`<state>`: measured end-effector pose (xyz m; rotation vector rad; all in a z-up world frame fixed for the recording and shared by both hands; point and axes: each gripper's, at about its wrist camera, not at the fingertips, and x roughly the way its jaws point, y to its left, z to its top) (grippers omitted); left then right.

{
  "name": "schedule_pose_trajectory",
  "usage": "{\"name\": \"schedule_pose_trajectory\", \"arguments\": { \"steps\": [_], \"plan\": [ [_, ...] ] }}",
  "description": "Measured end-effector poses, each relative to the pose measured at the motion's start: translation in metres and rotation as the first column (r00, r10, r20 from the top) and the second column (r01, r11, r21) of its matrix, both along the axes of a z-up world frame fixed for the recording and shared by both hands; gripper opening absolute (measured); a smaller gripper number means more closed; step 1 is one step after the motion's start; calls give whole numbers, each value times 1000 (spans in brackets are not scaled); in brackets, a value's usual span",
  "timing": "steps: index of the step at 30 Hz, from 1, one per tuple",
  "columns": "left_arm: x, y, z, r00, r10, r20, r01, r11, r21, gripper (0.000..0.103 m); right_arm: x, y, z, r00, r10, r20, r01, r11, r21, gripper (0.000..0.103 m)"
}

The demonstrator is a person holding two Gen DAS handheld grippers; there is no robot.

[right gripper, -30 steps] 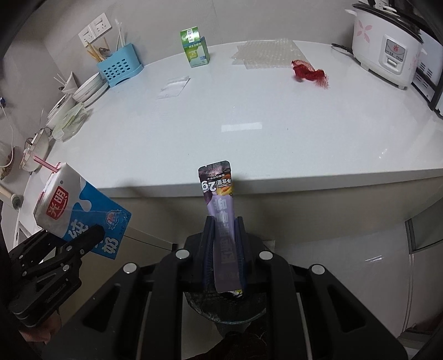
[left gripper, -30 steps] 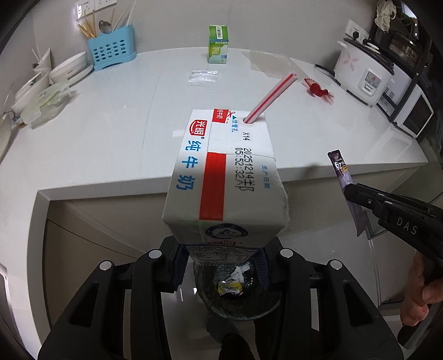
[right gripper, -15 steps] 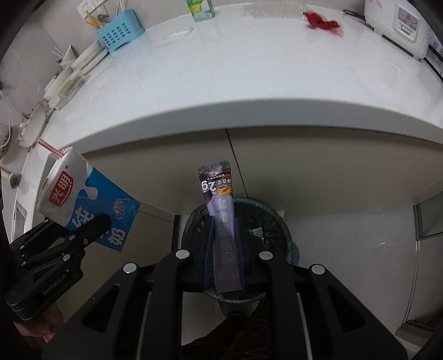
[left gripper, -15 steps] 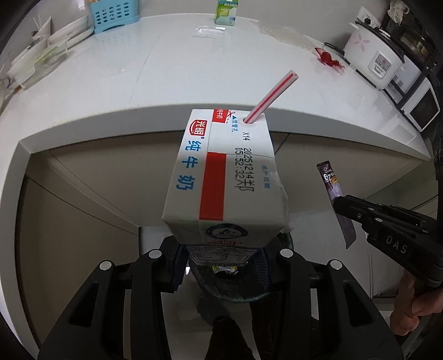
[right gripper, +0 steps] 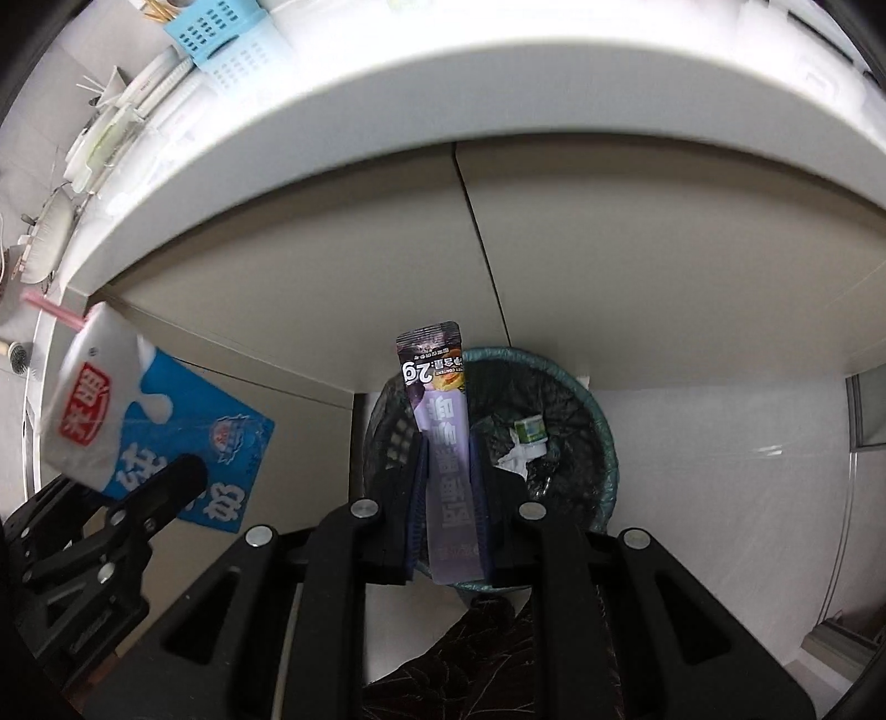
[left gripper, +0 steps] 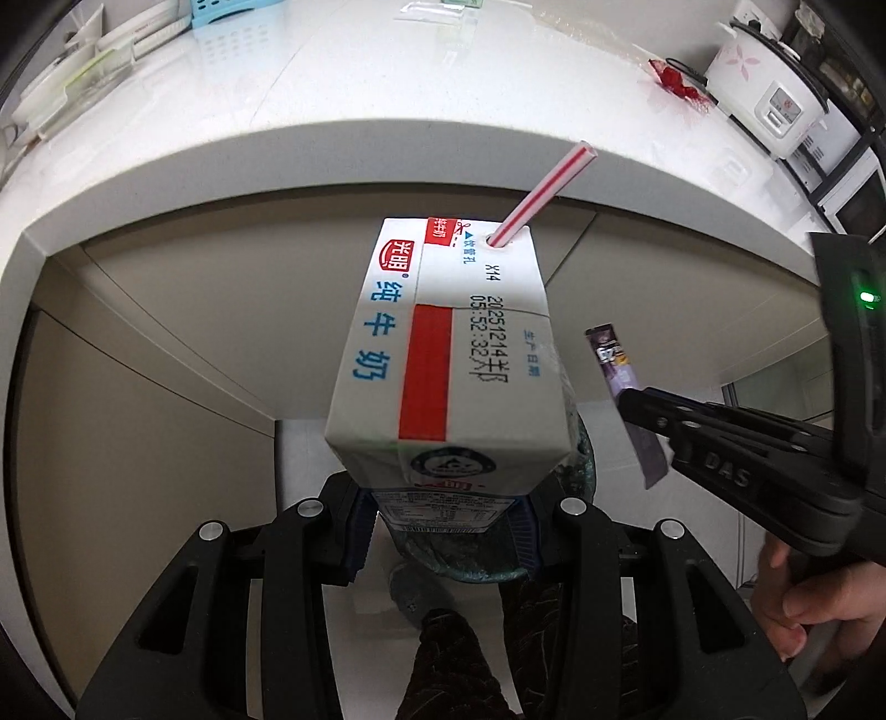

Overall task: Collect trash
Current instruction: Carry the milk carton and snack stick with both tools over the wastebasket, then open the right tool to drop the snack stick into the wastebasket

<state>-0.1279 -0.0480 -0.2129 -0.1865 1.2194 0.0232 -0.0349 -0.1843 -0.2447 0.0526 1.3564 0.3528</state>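
My left gripper (left gripper: 443,498) is shut on a white and blue milk carton (left gripper: 443,354) with a red-striped straw (left gripper: 545,194). The carton also shows at the left of the right wrist view (right gripper: 138,426). My right gripper (right gripper: 446,471) is shut on a purple snack sachet (right gripper: 443,437), which also shows in the left wrist view (left gripper: 623,382). Both are held over a dark-lined trash bin (right gripper: 576,399) on the floor under the counter; the carton hides most of the bin in the left wrist view (left gripper: 581,459).
The white counter edge (left gripper: 277,149) overhangs above, with beige cabinet fronts (right gripper: 387,260) behind the bin. On the counter are a red wrapper (left gripper: 678,83), a rice cooker (left gripper: 767,94) and a blue cutlery holder (right gripper: 219,27). The bin holds crumpled trash (right gripper: 523,443).
Both grippers have moved down and away from the countertop, below its edge. The bin now sits right beneath the sachet and carton. Both grips are unchanged.
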Motion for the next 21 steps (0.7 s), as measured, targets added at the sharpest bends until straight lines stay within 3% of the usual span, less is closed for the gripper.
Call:
{"name": "schedule_pose_trajectory", "arguments": {
  "steps": [16,21],
  "plan": [
    [-1,-6,-19,998,7,-57,-7,1000,-6,40,5,16,-24,998,41,-54,-45,996,-82,20],
    [11,-8,-21,998,6,-69,-6,1000,-2,40,4,14,-28,997,35,-67,-41,995,-91,37]
  ]
}}
